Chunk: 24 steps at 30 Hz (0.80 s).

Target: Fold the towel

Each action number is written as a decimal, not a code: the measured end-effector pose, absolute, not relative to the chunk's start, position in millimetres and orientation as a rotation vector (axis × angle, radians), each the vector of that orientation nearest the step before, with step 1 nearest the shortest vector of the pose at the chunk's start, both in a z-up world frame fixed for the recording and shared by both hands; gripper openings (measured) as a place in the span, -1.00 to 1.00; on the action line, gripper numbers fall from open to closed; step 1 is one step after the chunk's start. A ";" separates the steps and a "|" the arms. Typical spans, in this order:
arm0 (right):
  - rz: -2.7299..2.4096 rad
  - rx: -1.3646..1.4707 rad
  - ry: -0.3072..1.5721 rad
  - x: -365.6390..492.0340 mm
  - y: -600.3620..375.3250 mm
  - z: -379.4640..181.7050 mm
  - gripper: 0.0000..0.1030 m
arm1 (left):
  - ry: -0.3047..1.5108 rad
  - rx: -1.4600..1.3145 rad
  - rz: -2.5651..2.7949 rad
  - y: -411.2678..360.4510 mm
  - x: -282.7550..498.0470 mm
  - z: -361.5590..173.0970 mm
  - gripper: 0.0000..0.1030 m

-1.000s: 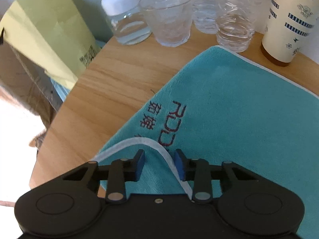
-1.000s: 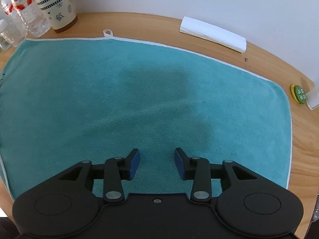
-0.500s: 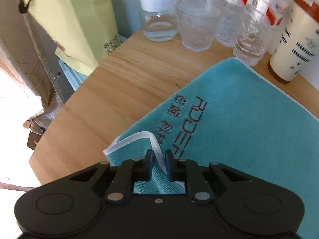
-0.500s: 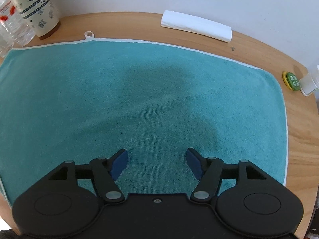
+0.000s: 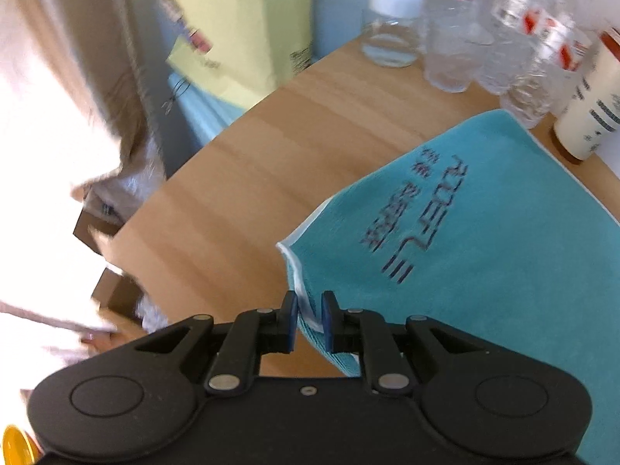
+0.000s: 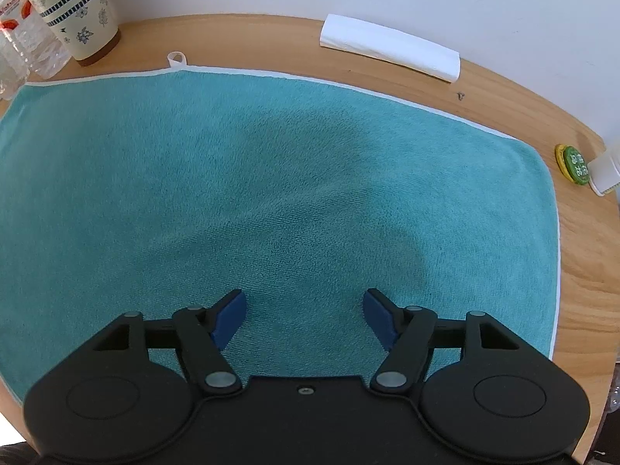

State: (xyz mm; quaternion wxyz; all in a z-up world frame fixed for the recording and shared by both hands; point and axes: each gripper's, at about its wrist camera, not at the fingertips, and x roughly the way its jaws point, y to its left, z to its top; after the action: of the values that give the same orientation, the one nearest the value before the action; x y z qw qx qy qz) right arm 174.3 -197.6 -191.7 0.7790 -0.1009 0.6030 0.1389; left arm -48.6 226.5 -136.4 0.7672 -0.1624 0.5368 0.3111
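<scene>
A teal towel (image 6: 290, 174) with a white hem lies spread on the wooden table (image 6: 581, 255). In the left wrist view its near left corner, beside the dark printed lettering, is lifted off the wood. My left gripper (image 5: 310, 304) is shut on the white hem of the towel (image 5: 496, 271) at that corner. My right gripper (image 6: 306, 304) hangs open just above the towel's near middle, with only flat cloth showing between its blue pads. A small white hanging loop (image 6: 177, 58) sticks out from the far hem.
Water bottles (image 5: 515, 27), a lidded jar (image 5: 393, 23) and a patterned paper cup (image 6: 73, 11) crowd the far left corner. A yellow bag (image 5: 240, 27) stands off the table's left edge. A folded white tissue (image 6: 389, 46) and a green cap (image 6: 575, 164) lie at the right.
My left gripper closed on the towel's corner hem, then lifted and drew it along so the corner stands up. My right gripper's jaws spread wider and it stayed over the same spot.
</scene>
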 end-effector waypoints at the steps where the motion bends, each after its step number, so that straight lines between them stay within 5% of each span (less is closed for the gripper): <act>1: 0.301 -0.219 1.305 174.5 -197.6 -191.8 0.42 | 1.167 -0.347 0.681 226.9 -52.5 -137.3 -0.75; 9: 0.303 -0.228 1.319 177.7 -196.5 -192.2 0.44 | 1.224 -0.380 0.729 235.9 -83.6 -152.6 -0.75; 14: 0.276 -0.236 1.340 183.0 -198.8 -195.3 0.72 | 1.235 -0.390 0.761 254.0 -97.7 -149.2 -0.72; 24: 0.324 -0.327 1.293 179.2 -158.6 -173.5 0.52 | 1.058 -0.235 0.553 286.6 -24.2 -128.1 -0.30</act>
State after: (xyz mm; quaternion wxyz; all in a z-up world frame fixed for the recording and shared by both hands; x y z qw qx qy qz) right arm 179.2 -158.6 -173.5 0.7735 -0.1508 0.5971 0.1496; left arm -24.2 286.6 -128.1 0.8206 -0.1103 0.4969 0.2599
